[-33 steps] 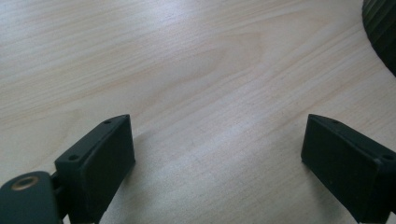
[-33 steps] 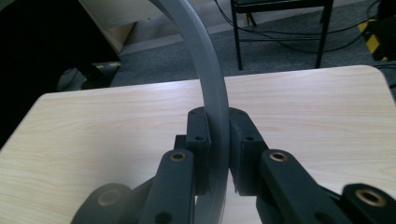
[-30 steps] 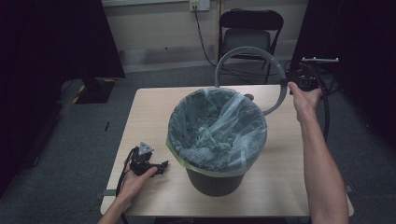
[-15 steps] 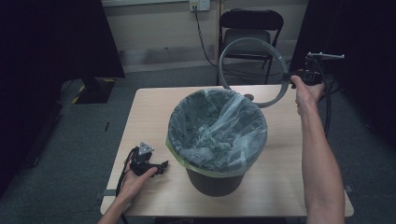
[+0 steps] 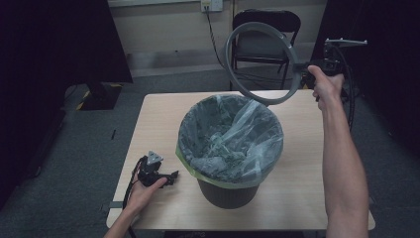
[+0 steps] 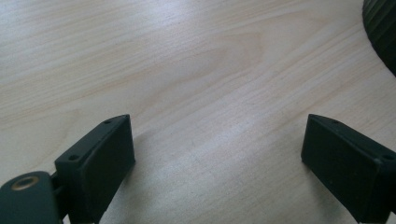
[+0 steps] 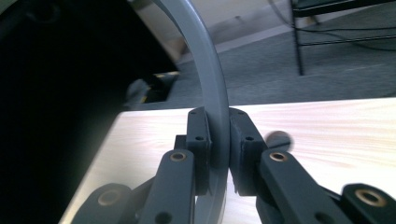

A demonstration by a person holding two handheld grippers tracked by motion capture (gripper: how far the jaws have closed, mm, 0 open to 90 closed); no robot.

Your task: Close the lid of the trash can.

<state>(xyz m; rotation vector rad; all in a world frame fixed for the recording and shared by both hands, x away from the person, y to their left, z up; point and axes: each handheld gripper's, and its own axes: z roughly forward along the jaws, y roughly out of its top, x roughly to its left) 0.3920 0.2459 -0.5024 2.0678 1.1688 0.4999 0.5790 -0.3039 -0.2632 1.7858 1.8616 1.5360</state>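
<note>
Above the table's [image 5: 148,124] far right corner I have the right gripper [image 7: 218,140] clamped on the grey ring [image 5: 257,59], left gripper [image 6: 217,154] jaws apart, so next I lower the ring squarely onto the lined bin [image 5: 230,144].

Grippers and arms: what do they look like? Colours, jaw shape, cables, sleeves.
Both are black two-jaw handheld units. The left gripper carries a grey three-cornered plate on top and trails a black cable; its jaws are flat rectangular black pads with small screw holes. The right gripper has the same grey plate, a black cable, and black linkage arms with brass-coloured pivot bushings. Both forearms are bare, no sleeves or gloves visible.
</note>
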